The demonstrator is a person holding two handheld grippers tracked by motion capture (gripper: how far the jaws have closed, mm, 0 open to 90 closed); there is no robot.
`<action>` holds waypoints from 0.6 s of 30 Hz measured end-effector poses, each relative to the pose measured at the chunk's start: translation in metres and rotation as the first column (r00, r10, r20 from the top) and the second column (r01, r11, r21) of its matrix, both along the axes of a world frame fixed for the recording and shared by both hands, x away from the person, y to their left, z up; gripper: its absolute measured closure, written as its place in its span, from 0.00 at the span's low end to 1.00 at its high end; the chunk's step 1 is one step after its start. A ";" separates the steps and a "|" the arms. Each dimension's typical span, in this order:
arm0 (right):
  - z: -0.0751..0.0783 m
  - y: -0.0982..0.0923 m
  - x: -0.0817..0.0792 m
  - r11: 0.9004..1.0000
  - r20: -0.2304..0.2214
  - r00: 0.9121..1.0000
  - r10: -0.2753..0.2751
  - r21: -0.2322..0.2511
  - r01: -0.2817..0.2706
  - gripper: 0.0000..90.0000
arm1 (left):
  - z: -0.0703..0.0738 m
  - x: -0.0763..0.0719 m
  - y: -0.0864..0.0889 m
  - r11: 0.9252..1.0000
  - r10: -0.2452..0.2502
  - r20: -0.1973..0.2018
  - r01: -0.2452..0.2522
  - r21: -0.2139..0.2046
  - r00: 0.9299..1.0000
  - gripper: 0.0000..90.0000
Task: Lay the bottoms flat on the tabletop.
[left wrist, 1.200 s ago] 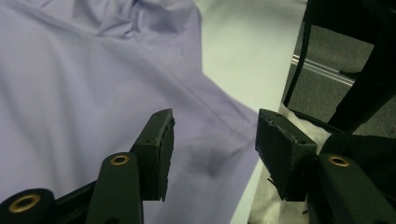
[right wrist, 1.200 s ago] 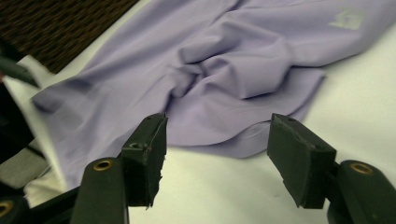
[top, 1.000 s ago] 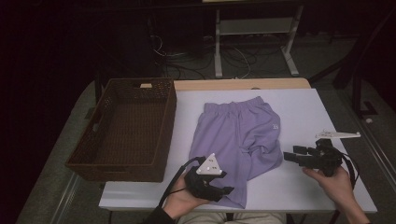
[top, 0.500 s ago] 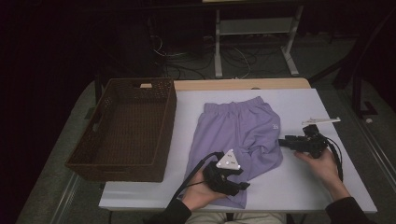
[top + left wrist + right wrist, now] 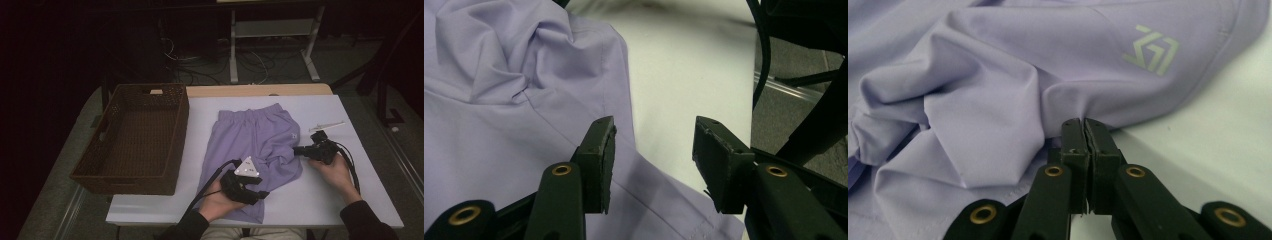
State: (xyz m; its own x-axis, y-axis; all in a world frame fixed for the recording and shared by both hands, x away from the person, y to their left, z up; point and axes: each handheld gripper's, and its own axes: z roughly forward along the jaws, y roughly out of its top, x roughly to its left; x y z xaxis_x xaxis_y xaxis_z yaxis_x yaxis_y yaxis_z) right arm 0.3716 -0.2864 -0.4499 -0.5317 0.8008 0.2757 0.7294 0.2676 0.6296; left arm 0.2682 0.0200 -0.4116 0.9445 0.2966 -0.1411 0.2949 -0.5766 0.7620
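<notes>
Lilac fabric, thin and smooth with a faint sheen: the shorts (image 5: 255, 150) lie spread on the white table (image 5: 350, 200), elastic waistband at the far side, legs toward us, one leg rumpled into soft folds. A pale geometric logo (image 5: 1151, 55) is printed near the hem of the leg in front of our right gripper (image 5: 1084, 125).

Right gripper: its jaws have just been closing and now stand pressed together at the hem's edge. In the right gripper view the cloth bulges directly ahead of the tips and a little hem seems pinched between them; we judge this a grip on the shorts, taken at the edge so the leg can be lifted or folded over without dragging the whole garment.

Left gripper (image 5: 651, 150): jaws part-way apart, nothing pressed. One black rubber-faced pad (image 5: 604, 160) hovers over the stitched hem of the other leg; the opposite pad is over bare table just beyond the cloth. We read this as lining up to straddle the hem before closing.

Both hands come at the near ends of the legs, presumably to work the garment as a pair.

Off to the far side of the left gripper, well apart from the shorts, sits a dark brown woven basket (image 5: 135, 135), rectangular, open weave, with handle slots. It is a likely destination.

Just beyond the right gripper lies a thin pale stick-like item (image 5: 327, 125); too small to identify.
</notes>
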 end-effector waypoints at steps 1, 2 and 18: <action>0.001 -0.002 -0.001 1.000 -0.006 1.000 -0.009 0.003 0.009 0.97 | 0.000 0.001 -0.001 1.000 -0.004 -0.002 0.004 -0.002 1.000 0.58; 0.003 -0.005 -0.003 1.000 -0.010 1.000 -0.021 0.013 0.021 0.98 | -0.001 0.001 -0.002 1.000 -0.007 -0.002 0.007 -0.007 1.000 0.58; 0.017 -0.052 -0.031 0.983 -0.011 0.988 -0.152 0.104 0.153 0.98 | -0.026 0.015 -0.044 0.992 -0.061 0.044 0.056 0.115 0.997 0.65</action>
State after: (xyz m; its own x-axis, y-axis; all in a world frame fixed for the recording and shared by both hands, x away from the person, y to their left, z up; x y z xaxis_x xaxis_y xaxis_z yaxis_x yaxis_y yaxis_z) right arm 0.3404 -0.3380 -0.4327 -0.4045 0.8393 0.3632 0.7585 0.0861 0.6459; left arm 0.2831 -0.0240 -0.4374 0.9655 0.2522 -0.0647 0.2235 -0.6751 0.7030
